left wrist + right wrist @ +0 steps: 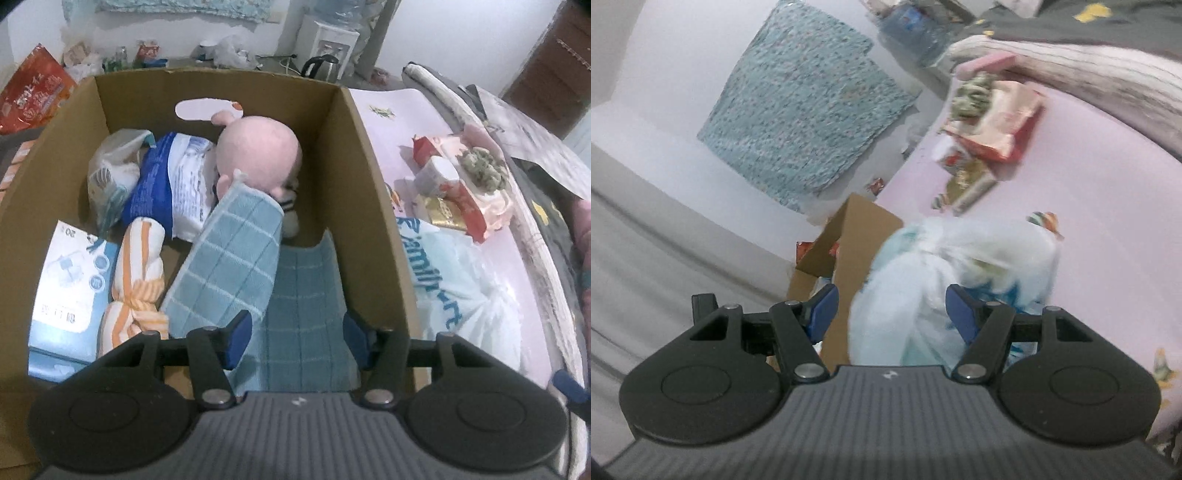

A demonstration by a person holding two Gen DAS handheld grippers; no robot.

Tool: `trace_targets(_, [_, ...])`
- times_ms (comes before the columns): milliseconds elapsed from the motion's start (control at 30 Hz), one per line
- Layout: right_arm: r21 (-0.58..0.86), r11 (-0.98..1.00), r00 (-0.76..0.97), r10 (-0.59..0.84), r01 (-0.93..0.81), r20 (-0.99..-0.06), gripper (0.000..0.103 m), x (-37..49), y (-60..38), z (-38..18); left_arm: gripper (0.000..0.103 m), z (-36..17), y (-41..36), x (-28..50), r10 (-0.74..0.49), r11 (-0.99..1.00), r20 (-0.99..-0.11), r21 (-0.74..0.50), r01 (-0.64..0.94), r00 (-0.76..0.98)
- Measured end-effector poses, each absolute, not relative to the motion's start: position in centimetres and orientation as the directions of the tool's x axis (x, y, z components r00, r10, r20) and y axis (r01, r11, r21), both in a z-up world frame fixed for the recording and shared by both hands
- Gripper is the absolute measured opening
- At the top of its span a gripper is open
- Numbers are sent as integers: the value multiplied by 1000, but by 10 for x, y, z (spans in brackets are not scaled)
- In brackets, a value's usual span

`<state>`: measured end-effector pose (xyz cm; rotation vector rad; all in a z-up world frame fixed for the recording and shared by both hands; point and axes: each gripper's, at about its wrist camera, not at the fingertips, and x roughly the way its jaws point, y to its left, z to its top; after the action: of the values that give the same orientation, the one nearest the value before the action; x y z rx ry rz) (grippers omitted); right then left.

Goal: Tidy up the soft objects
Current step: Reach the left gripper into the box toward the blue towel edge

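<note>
"20" upside-down on blue-white packet (70,280)

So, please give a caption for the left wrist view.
Left gripper above a cardboard box holding a blue checked towel and a pink plush toy.

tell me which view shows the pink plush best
The left wrist view: the pink plush lies in the box, sharp, partly under a blue towel. The right wrist view shows only a blurred corner of the box, no plush.
</note>
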<state>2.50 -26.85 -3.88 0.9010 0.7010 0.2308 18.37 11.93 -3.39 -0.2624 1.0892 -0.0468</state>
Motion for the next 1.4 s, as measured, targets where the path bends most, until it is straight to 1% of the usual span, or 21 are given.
trace_targets(133, [787, 604, 754, 457, 127, -472, 65, 24, -274, -55, 61, -30, 117, 170, -182, 977, -871, -211, -12, 455])
trace_targets(300, [795, 592, 735, 480, 131, -479, 65, 27, -270, -67, 68, -37, 104, 154, -149, 984, -905, -95, 153, 398])
trace_targets(400, [803, 581, 717, 503, 132, -482, 65, 32, -265, -75, 69, -45, 96, 149, -140, 969, -924, -54, 242, 357])
trace_targets(500, [808, 573, 703, 519, 137, -487, 65, 36, -260, -81, 73, -54, 88, 150, -149, 944, -935, -39, 327, 321])
trace_targets(600, [810, 567, 692, 525, 149, -495, 65, 41, -258, -88, 78, -57, 88, 158, -168, 932, -935, -48, 358, 312])
trace_targets(700, [811, 563, 690, 523, 162, -501, 65, 44, -257, -92, 78, -64, 85, 165, -119, 921, -941, 14, 390, 317])
trace_targets(800, [808, 565, 691, 517, 169, -506, 65, 47, -258, -94, 78, -70, 84, 171, -100, 908, -947, 39, 418, 305])
trace_targets(1067, [804, 566, 685, 513, 182, -517, 65, 58, -261, -101, 78, -82, 65, 165, -20, 816, -940, 181, 549, 340])
trace_targets(1167, [805, 561, 680, 515, 192, -521, 65, 61, -261, -106, 81, -86, 58, 165, -3, 788, -942, 205, 580, 336])
trace_targets(1400, [805, 558, 676, 515, 202, -527, 66, 67, -261, -110, 81, -98, 47, 171, 47, 728, -950, 244, 641, 308])
